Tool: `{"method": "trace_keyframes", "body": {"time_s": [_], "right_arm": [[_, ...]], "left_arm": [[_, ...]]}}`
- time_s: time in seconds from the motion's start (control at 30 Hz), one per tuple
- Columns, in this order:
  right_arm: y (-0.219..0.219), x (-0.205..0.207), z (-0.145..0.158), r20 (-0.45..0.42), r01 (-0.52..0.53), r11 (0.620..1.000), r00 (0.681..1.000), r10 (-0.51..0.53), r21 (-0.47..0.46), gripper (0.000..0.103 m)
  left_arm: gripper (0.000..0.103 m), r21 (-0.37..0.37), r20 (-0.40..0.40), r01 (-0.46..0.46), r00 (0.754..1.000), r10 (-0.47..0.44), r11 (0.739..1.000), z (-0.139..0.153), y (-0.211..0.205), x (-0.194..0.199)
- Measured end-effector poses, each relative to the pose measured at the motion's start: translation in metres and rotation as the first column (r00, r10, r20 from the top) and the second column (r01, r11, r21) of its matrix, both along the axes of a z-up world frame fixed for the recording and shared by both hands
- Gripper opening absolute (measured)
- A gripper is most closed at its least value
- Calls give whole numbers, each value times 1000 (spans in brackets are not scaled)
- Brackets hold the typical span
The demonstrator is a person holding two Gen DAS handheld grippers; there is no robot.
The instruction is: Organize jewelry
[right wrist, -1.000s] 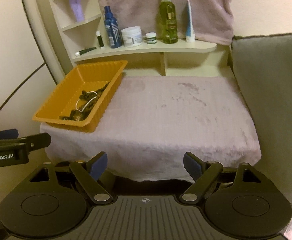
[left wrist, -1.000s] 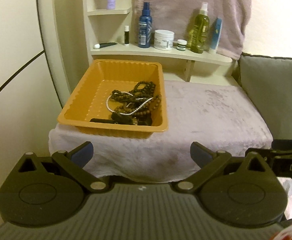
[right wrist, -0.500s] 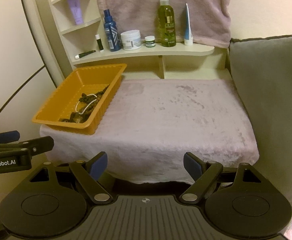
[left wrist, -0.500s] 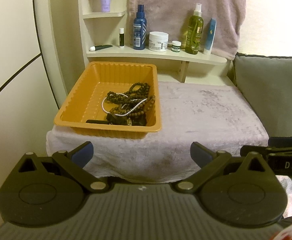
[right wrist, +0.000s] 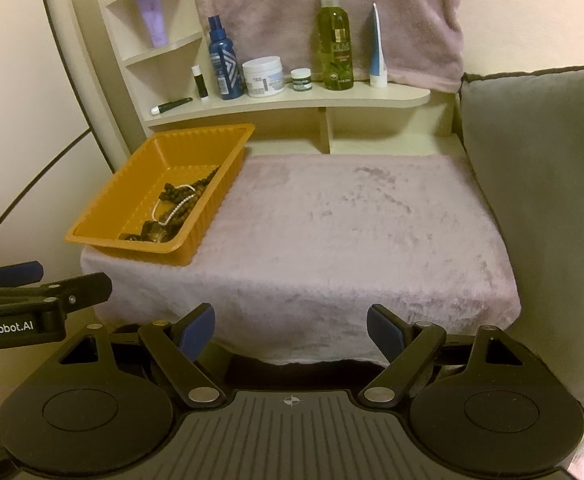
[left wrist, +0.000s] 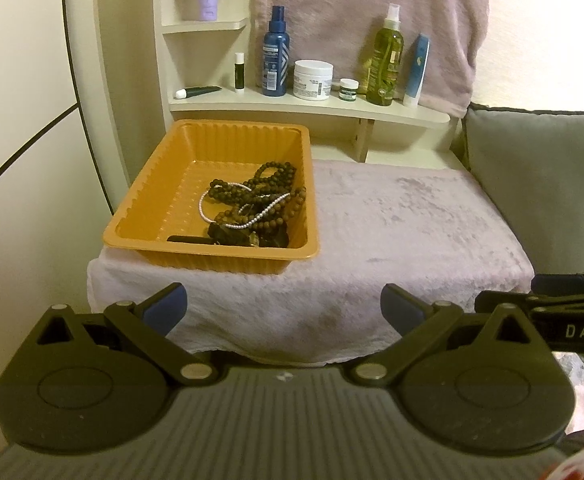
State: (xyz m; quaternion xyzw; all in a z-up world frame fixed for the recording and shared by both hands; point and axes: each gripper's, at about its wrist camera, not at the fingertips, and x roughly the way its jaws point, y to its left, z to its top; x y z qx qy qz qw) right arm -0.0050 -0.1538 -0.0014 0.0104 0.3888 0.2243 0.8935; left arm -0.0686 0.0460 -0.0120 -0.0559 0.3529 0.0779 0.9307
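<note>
Orange plastic, your one tray sits at ten o'clock on the pale cloth, holding a tangle of dark bead strands plus one white strand; the strand count is unclear. Both your left gripper and right gripper stand with fingers wide apart, gripping nothing, short of the cloth's near edge.

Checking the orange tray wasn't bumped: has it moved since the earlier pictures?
No. The orange tray sits at the same front left corner of the pink cloth, below the shelf.

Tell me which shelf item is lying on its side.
The dark tube with a white cap, at the shelf's left end. All the other bottles, jars and tubes stand upright.
</note>
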Motion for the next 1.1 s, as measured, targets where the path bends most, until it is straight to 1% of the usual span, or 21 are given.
{"method": "trace_keyframes", "body": {"time_s": [1.1], "right_arm": [[2,-1,0,0,4,1000,1000,-4,4,83]], "left_arm": [[102,-2,-6,6,1000,-6,1000,-3,-1,0]]}}
